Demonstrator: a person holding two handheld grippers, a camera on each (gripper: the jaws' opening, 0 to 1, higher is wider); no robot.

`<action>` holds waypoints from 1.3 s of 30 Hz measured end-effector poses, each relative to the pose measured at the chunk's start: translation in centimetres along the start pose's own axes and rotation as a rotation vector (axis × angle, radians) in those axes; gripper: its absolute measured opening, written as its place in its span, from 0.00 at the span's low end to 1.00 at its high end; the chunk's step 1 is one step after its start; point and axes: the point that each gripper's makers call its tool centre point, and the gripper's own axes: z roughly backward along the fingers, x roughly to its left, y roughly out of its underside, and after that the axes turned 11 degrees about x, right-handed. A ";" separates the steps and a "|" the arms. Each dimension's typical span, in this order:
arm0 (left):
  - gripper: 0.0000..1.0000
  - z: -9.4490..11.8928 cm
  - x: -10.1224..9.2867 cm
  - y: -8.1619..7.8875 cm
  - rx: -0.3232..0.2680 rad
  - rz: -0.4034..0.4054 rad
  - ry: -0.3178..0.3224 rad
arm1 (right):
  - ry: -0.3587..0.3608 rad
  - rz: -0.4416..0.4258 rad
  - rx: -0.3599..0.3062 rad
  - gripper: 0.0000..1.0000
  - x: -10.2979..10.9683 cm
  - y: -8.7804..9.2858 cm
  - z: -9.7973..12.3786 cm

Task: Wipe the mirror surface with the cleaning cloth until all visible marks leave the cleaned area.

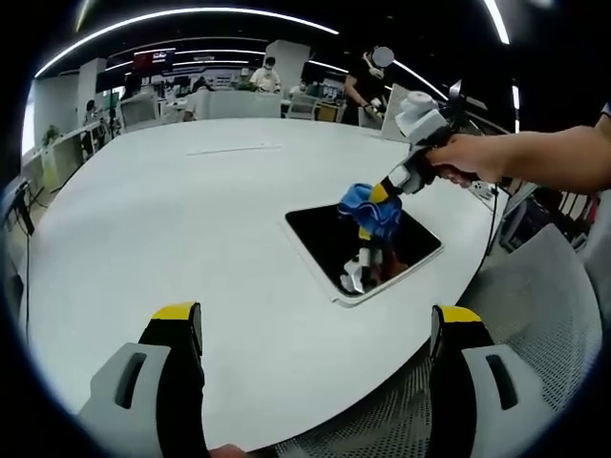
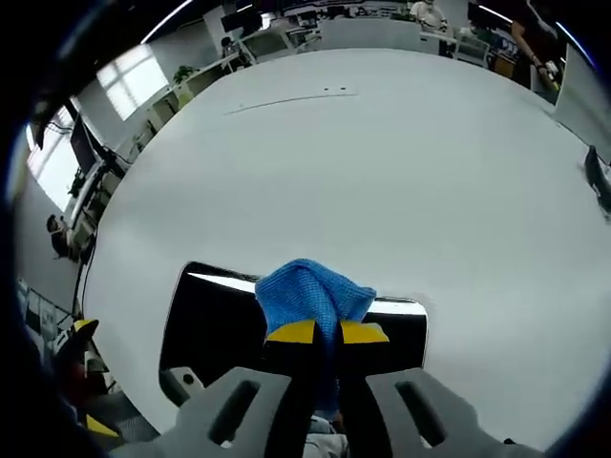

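Note:
The mirror (image 1: 329, 239) is a dark rectangle in a white frame, lying flat near the white table's edge. The blue cleaning cloth (image 1: 368, 205) rests on its far right part, pinched by the right gripper (image 1: 384, 194), which a hand holds from the right. In the right gripper view the cloth (image 2: 310, 291) bunches above the yellow-tipped jaws of the right gripper (image 2: 326, 332), which are shut on it, over the mirror (image 2: 215, 324). My left gripper (image 1: 315, 329) hangs open near the table's front edge, short of the mirror, with nothing between its fingers.
The large white table (image 1: 172, 210) stretches far back and to the left. A grey mesh chair (image 1: 549, 305) stands past the table edge at the right. A cable (image 1: 494, 205) lies beyond the mirror. Desks and people (image 1: 368, 81) are in the background.

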 end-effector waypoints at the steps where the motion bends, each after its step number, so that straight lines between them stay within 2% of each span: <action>1: 0.99 0.0 0.0 0.0 0.000 0.000 0.000 | 0.002 0.002 -0.001 0.01 0.0 0.0 0.0; 39: 0.99 0.0 -0.2 -0.1 -0.003 -0.015 0.004 | -0.028 -0.021 -0.030 0.02 1.6 6.0 1.9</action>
